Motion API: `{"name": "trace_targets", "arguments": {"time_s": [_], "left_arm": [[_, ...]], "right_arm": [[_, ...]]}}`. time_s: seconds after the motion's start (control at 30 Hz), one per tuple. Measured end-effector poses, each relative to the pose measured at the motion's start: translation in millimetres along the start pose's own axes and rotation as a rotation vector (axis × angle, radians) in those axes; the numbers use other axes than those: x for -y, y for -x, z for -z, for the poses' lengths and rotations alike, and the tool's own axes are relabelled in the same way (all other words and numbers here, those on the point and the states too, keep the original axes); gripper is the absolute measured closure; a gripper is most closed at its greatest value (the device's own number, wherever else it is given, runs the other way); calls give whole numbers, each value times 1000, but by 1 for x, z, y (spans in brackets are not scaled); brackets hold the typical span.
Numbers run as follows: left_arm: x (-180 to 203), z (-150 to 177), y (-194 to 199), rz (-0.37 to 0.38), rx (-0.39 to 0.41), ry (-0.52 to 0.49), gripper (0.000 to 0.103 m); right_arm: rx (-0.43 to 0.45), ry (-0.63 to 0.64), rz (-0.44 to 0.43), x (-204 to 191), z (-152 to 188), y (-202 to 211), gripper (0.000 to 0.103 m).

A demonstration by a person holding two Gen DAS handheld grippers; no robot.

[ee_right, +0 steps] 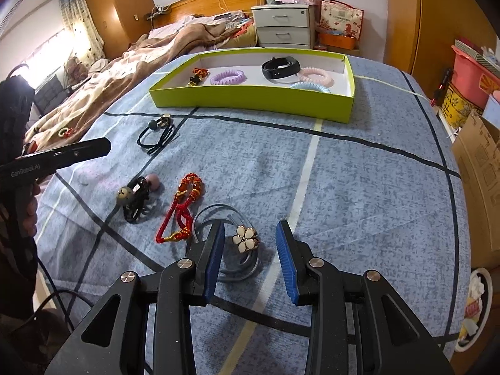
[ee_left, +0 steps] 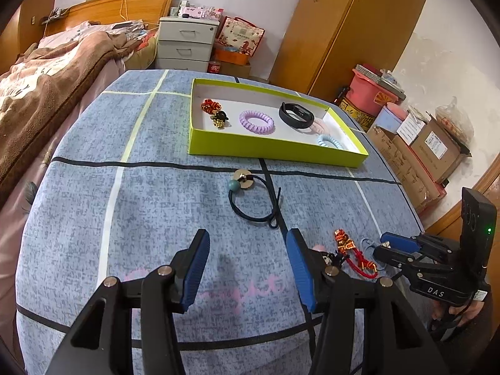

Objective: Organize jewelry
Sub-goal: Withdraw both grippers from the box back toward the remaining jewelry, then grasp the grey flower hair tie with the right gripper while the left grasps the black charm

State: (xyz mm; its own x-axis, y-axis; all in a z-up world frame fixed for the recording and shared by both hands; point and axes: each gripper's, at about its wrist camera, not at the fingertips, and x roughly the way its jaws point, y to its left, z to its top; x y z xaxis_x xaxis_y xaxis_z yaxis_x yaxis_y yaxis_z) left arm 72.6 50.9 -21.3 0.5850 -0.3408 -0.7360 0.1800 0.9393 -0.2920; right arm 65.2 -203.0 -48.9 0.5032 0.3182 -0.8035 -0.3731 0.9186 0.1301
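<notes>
Six pieces sit in the green tray (ee_right: pixel 250 100); four wait on the cloth. My right gripper (ee_right: pixel 250 259), jaws wide, straddles the flower hair tie (ee_right: pixel 245 239); my left gripper (ee_left: pixel 247 268) hangs wide, empty.

A shallow lime-green cardboard tray (ee_right: pixel 250 98) sits at the far side of the blue checked tablecloth (ee_right: pixel 359 187). In it lie a purple coil hair tie (ee_right: pixel 227 78), a black wristband (ee_right: pixel 281 67) to its right, and a pink coil tie (ee_right: pixel 314 78). Before the tray lies a black elastic cord with a bead (ee_right: pixel 156 137); nearer, a red braided knot cord (ee_right: pixel 182 207), with a white flower-shaped hair tie (ee_right: pixel 245 238) to its right.
</notes>
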Motion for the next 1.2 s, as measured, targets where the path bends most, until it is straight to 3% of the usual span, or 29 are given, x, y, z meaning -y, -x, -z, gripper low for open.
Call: {"name": "trace_targets", "arguments": {"time_s": [0.17, 0.23, 0.27, 0.83, 1.2], "left_arm": [[6, 3, -1, 11, -10, -10, 50], [9, 5, -1, 13, -11, -17, 50], [10, 5, -1, 17, -14, -18, 50], [46, 20, -12, 46, -65, -111, 47], [65, 30, -25, -13, -104, -192, 47]], "right_arm": [[3, 16, 30, -3, 4, 2, 69], [7, 20, 44, -4, 5, 2, 75], [8, 18, 49, -4, 5, 3, 84], [98, -121, 64, 25, 12, 25, 85], [104, -150, 60, 32, 18, 29, 85]]}}
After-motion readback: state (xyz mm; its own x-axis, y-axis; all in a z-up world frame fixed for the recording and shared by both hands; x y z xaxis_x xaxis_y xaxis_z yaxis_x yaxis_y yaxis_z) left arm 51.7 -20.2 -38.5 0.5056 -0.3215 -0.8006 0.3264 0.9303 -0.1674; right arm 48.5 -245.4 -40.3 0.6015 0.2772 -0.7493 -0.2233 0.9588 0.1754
